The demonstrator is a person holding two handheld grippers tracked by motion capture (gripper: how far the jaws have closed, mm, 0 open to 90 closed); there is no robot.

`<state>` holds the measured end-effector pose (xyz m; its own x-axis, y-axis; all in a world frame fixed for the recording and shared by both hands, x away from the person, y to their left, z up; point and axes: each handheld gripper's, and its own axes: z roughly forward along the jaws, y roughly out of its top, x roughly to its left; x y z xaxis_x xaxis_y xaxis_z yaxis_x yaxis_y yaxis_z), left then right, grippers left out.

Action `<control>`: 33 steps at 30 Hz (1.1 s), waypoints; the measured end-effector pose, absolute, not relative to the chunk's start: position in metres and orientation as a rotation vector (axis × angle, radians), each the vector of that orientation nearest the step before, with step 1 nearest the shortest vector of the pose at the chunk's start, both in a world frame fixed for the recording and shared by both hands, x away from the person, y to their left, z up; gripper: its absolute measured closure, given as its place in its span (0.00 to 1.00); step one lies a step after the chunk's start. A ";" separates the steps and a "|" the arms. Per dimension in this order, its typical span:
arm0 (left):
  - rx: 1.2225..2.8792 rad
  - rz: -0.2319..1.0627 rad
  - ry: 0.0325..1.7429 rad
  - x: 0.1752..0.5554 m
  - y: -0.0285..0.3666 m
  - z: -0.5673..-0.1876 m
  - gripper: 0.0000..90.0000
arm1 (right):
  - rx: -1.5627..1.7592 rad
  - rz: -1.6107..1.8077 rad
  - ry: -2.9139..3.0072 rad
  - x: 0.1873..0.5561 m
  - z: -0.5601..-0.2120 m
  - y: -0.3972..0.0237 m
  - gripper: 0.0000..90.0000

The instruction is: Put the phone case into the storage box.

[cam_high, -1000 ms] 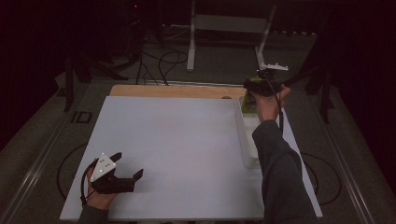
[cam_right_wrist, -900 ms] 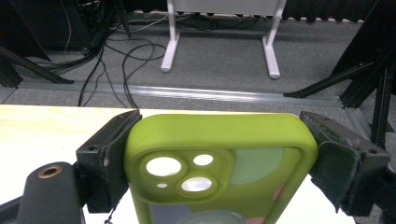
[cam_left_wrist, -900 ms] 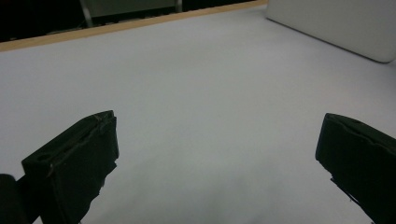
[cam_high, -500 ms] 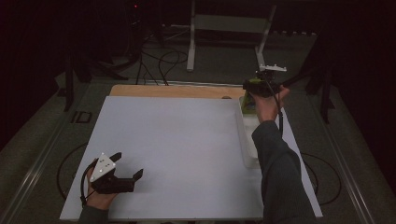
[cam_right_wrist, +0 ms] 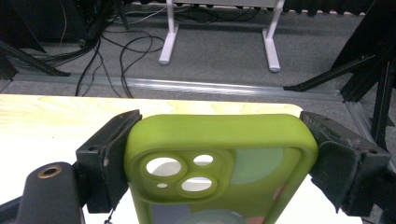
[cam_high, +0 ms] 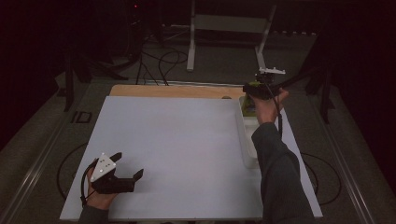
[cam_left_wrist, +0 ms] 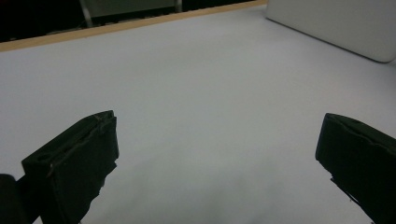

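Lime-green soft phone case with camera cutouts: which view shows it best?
Right gripper view: the lime-green soft phone case sits close up, clamped between the right gripper jaws, cutouts clear. In the high view it is a small green patch at the table's far right.

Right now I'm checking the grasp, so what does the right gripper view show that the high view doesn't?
Right gripper view alone: the green phone case with its camera cut-outs, both jaws pressed on its sides. High view alone: the left claw open over the white table, and the long white tray. Both show the right claw at the table's far wooden edge.
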<state>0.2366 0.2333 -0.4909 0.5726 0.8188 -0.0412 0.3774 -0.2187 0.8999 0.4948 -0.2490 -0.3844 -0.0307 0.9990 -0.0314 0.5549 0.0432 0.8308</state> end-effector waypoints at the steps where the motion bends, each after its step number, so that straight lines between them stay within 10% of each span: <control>1: 1.820 0.562 0.978 0.237 0.233 -0.491 0.00 | 1.587 0.854 1.663 0.495 -0.385 -0.249 0.17; 33: 1.816 0.562 0.982 0.236 0.234 -0.491 0.00 | 1.609 0.827 1.696 0.500 -0.397 -0.251 0.17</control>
<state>0.2364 0.2342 -0.4906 0.5700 0.8205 -0.0440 0.3780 -0.2143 0.9007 0.4998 -0.2508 -0.3974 -0.0358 0.9988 -0.0334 0.5891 0.0481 0.8066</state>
